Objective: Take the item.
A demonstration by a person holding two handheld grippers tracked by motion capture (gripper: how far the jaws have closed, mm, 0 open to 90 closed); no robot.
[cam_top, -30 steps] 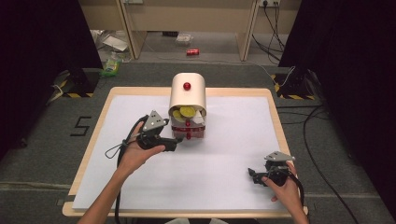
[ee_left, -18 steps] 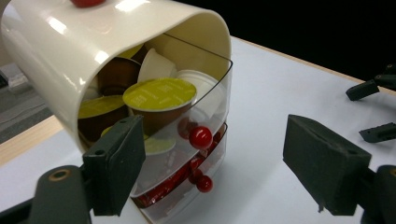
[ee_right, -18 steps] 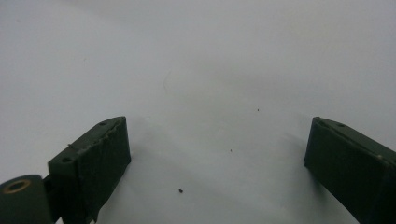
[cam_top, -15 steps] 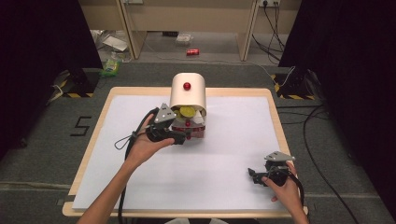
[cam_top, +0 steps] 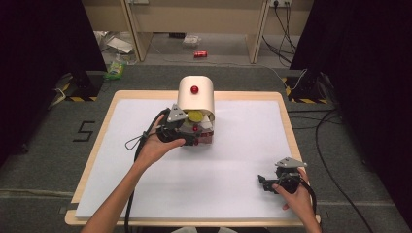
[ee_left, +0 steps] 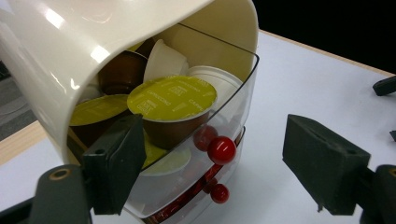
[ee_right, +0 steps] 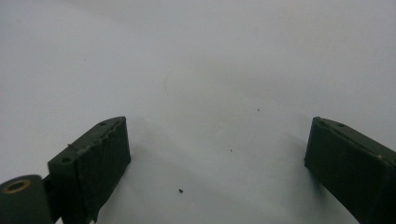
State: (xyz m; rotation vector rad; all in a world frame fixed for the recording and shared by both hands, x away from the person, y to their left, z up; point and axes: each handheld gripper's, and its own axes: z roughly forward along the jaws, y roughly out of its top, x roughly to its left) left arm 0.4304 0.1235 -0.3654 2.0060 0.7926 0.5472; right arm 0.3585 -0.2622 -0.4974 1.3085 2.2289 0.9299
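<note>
A cream capsule holder [cam_top: 196,97] with a domed lid and a red knob on top stands at the back middle of the table. Its clear drawer [ee_left: 233,93] sticks out, full of coffee capsules; a yellow-lidded capsule [ee_left: 172,98] lies on top. My left gripper [cam_top: 193,137] is at the drawer's front, and its jaws have just closed a little. It is still open, with the drawer's red knob [ee_left: 222,149] between the jaws and untouched. The left pad [ee_left: 116,163] is close against the drawer's clear wall. My right gripper [cam_top: 263,183] rests open near the front right, nothing between its jaws [ee_right: 217,154].
A white cover [cam_top: 243,145] lies over the wooden table. A lower drawer with a smaller red knob [ee_left: 219,192] sits under the clear one. On the floor behind the table are a red can [cam_top: 200,54], a green packet [cam_top: 115,65] and cables.
My left gripper has moved right, up to the front of the holder's drawer. The right hand and its gripper have kept still.
</note>
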